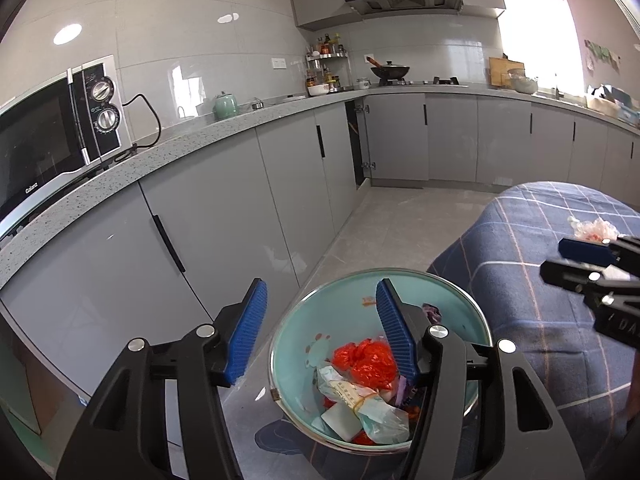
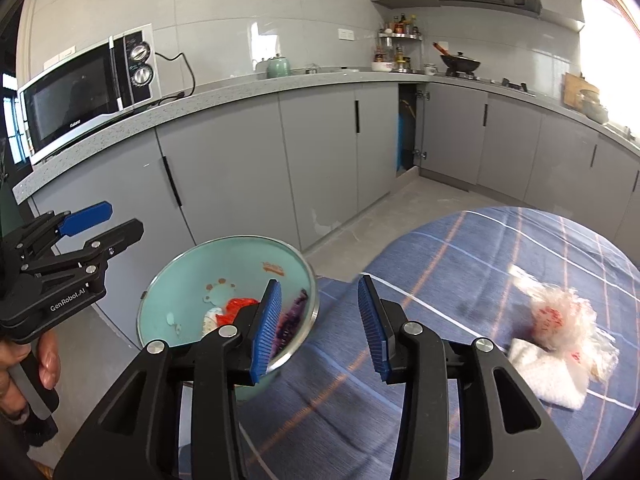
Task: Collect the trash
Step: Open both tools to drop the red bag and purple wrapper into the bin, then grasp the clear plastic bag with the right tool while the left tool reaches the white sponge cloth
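A teal trash bin (image 1: 304,328) with a metal rim stands on the floor beside a table with a blue plaid cloth (image 1: 540,280). It holds red plastic (image 1: 368,364), paper wrappers and purple scraps. My left gripper (image 1: 320,300) is open and empty above the bin. My right gripper (image 2: 320,292) is open and empty over the table edge, next to the bin (image 2: 188,276). A crumpled clear plastic bag with red print (image 2: 556,316) lies on a white tissue (image 2: 544,376) on the cloth, to the right of the right gripper. It also shows in the left wrist view (image 1: 594,230).
Grey cabinets (image 1: 224,216) run under a speckled counter with a microwave (image 1: 52,128), a green kettle (image 1: 226,105), a spice rack and a wok on the stove (image 1: 390,70). One cabinet door stands ajar at the corner (image 2: 406,132). Grey tile floor (image 1: 400,216) lies between cabinets and table.
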The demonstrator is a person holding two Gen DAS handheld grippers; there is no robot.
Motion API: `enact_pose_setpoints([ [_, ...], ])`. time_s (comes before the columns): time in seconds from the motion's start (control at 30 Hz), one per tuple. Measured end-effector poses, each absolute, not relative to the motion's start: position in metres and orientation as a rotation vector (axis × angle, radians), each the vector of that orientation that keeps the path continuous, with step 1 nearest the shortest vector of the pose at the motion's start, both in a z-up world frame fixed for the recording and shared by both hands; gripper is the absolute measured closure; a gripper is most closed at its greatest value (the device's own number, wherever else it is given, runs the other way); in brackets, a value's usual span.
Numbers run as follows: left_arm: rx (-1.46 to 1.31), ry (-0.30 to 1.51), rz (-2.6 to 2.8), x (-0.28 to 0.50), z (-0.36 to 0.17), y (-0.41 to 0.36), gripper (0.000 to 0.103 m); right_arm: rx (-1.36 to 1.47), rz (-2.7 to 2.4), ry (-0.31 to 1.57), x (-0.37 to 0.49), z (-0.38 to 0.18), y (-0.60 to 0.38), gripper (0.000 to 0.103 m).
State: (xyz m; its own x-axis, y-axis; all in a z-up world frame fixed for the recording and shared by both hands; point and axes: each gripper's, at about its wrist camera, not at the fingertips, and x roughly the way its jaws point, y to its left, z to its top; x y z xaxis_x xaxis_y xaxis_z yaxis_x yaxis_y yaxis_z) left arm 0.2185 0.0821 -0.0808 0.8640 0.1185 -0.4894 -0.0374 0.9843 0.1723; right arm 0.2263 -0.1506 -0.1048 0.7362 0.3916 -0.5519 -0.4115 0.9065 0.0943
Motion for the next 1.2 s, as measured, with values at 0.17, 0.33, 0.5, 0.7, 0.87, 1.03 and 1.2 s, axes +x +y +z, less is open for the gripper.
enact_pose_setpoints([
  [0.17,0.176,0.527,0.051,0.217,-0.082,0.068,0.035,-0.037,0.393,0.594,0.217,-0.102,-0.181,0.061],
  [0.33,0.207,0.519,0.005,0.215,-0.083,0.04,0.03,-0.049,0.293,0.594,0.209,-0.104,-0.228,0.06],
  [0.5,0.213,0.52,-0.031,0.22,-0.087,0.007,0.022,-0.034,0.173,0.615,0.212,-0.115,-0.284,0.059],
  [0.7,0.233,0.527,-0.094,0.243,-0.093,-0.05,0.017,-0.02,0.109,0.64,0.231,-0.125,-0.329,0.046],
  [0.87,0.251,0.542,-0.114,0.259,-0.103,-0.085,0.017,-0.028,0.119,0.695,0.254,-0.135,-0.343,0.046],
  [1.03,0.249,0.569,-0.125,0.27,-0.109,-0.097,0.017,-0.065,0.189,0.791,0.271,-0.154,-0.338,0.054],
  [1.2,0.246,0.577,-0.139,0.276,-0.108,-0.104,0.017,-0.017,0.22,0.806,0.273,-0.158,-0.338,0.09],
])
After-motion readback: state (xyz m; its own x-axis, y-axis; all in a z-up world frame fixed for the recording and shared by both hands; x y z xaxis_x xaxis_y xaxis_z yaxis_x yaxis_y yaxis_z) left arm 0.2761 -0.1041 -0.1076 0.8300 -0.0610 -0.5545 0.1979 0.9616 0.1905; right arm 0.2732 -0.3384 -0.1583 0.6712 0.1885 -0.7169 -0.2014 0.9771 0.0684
